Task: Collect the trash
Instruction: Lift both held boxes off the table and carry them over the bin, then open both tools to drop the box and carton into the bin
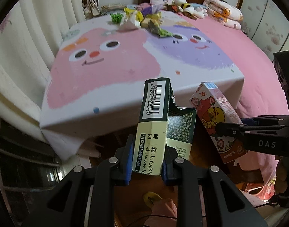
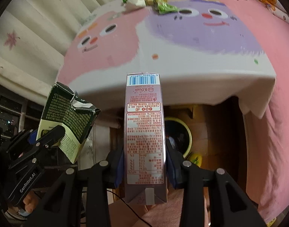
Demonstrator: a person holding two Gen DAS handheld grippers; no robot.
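My left gripper is shut on a torn dark green and cream carton, held in the air before the table's near edge; it also shows in the right wrist view. My right gripper is shut on a pink drink carton with a barcode on top; the same carton shows its cartoon side in the left wrist view, just right of the green one. A pile of wrappers and crumpled trash lies at the far edge of the table.
The table wears a cloth with pink and purple cartoon faces. A yellow-rimmed bin stands on the floor under the table. A pink bed with plush toys and a pillow lies to the right. Curtains hang at the left.
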